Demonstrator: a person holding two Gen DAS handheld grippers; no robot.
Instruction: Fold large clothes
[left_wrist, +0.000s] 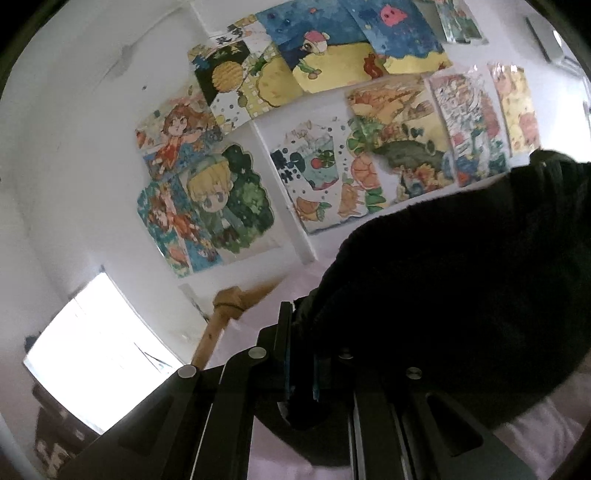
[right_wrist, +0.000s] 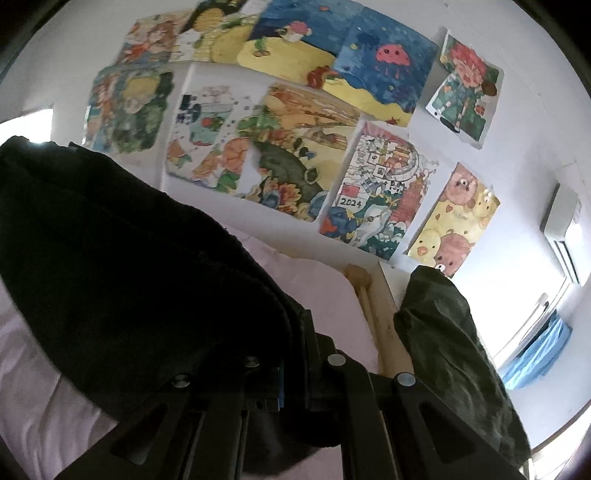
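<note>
Both tongs (left_wrist: 301, 354) (right_wrist: 291, 354) pinching black garment (left_wrist: 461, 280); wall drawing (right_wrist: 373, 192) marked "2024".

One black garment (left_wrist: 461, 288) shows in both wrist views, and one dark green garment (right_wrist: 450, 350) lies at the right. One pink bed (right_wrist: 325, 295) has one wooden frame (right_wrist: 384, 306). About ten drawings (right_wrist: 373, 184) hang on one white wall (left_wrist: 74, 147). One air conditioner (right_wrist: 561, 229) and one window (left_wrist: 99, 350) are visible.

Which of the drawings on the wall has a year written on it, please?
The busy drawing in the lower row, with "2024" on a small sign. It hangs left of the yellow one with bears and chicks; no other shows a year.
</note>
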